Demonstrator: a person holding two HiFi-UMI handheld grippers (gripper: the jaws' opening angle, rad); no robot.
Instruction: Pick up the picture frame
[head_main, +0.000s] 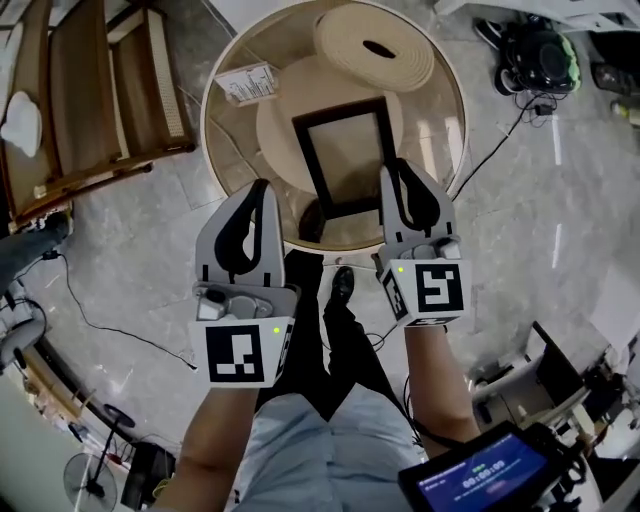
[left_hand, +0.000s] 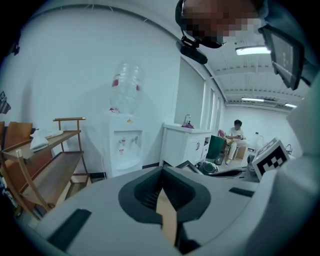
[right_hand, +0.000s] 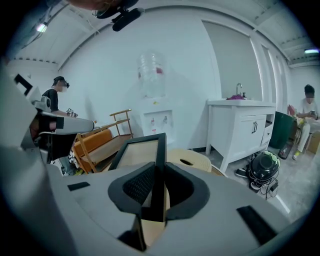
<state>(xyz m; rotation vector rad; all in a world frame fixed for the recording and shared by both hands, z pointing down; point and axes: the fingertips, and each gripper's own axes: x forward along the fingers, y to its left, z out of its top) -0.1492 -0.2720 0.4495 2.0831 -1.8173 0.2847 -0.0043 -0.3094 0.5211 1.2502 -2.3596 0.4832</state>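
Observation:
The picture frame (head_main: 345, 160), black with a pale beige inside, is over the round table (head_main: 225, 130), on a beige disc. My right gripper (head_main: 394, 172) is shut on the frame's right side near its lower corner. In the right gripper view the frame's black edge (right_hand: 159, 150) runs between the jaws of that gripper (right_hand: 155, 177), and the frame rises tilted ahead. My left gripper (head_main: 260, 190) is at the table's near left edge, apart from the frame. The left gripper (left_hand: 162, 189) has its jaws together with only a tan sliver showing through the gap.
A coiled beige hat-like ring (head_main: 375, 45) and a white printed card (head_main: 245, 82) lie on the table. A wooden rack (head_main: 90, 100) stands at the left. A black helmet-like object (head_main: 540, 50) and cables lie on the floor. A water dispenser (left_hand: 125, 145) and a white cabinet (right_hand: 240, 125) stand by the wall.

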